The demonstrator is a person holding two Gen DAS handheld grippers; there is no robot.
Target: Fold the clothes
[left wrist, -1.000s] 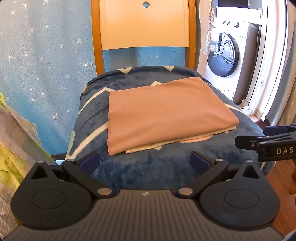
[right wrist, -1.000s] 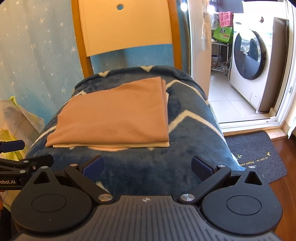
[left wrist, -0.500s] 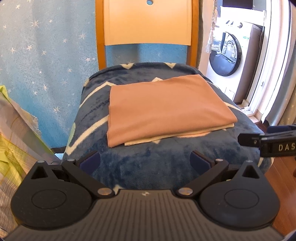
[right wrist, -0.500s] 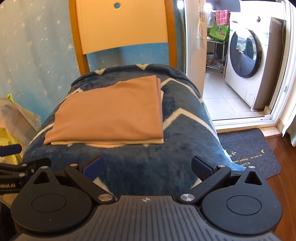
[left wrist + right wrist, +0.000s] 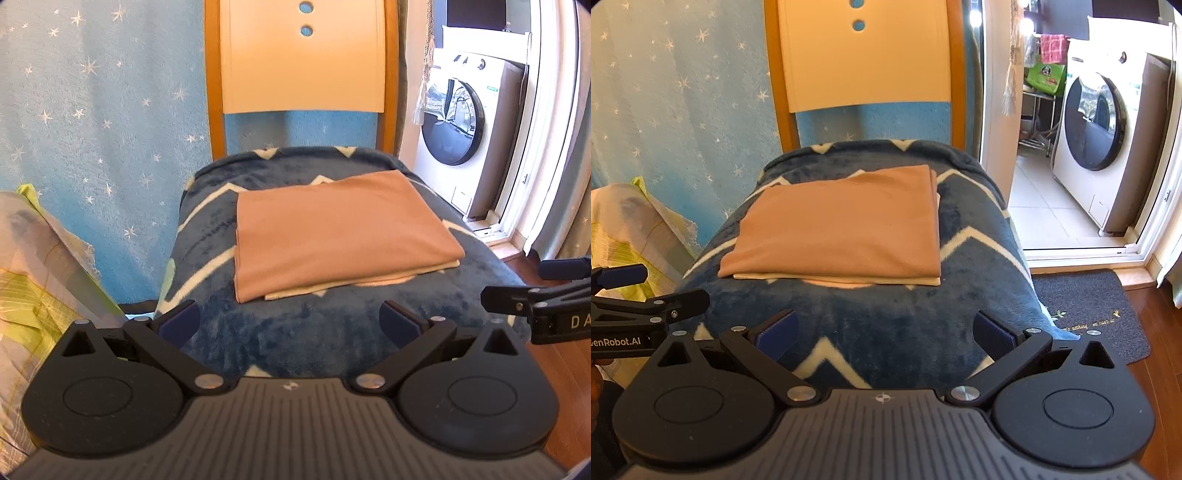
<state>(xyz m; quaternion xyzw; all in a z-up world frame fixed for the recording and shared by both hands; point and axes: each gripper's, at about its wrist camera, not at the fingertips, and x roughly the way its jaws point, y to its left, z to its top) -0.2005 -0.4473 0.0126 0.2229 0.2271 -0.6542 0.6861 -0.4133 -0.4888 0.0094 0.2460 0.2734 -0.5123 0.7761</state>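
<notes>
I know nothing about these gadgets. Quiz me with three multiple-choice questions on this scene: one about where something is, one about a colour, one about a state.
1. Where does the folded garment lie?
A. on the blanket-covered chair seat
B. on the floor mat
C. inside the washing machine

2. What colour is the garment's top layer?
A. dark green
B. peach-tan
C. bright red

3. How do the left tool and right tool stand?
A. both clamped on the garment
B. one open, one clamped on the blanket
C. both open, holding nothing

Answers:
1. A: it rests flat on the blue zigzag blanket draped over the chair.
2. B: the top layer is peach-tan, with a paler cream edge peeking out beneath.
3. C: each tool's fingers are spread apart, short of the garment, with only blanket visible between them.
</notes>
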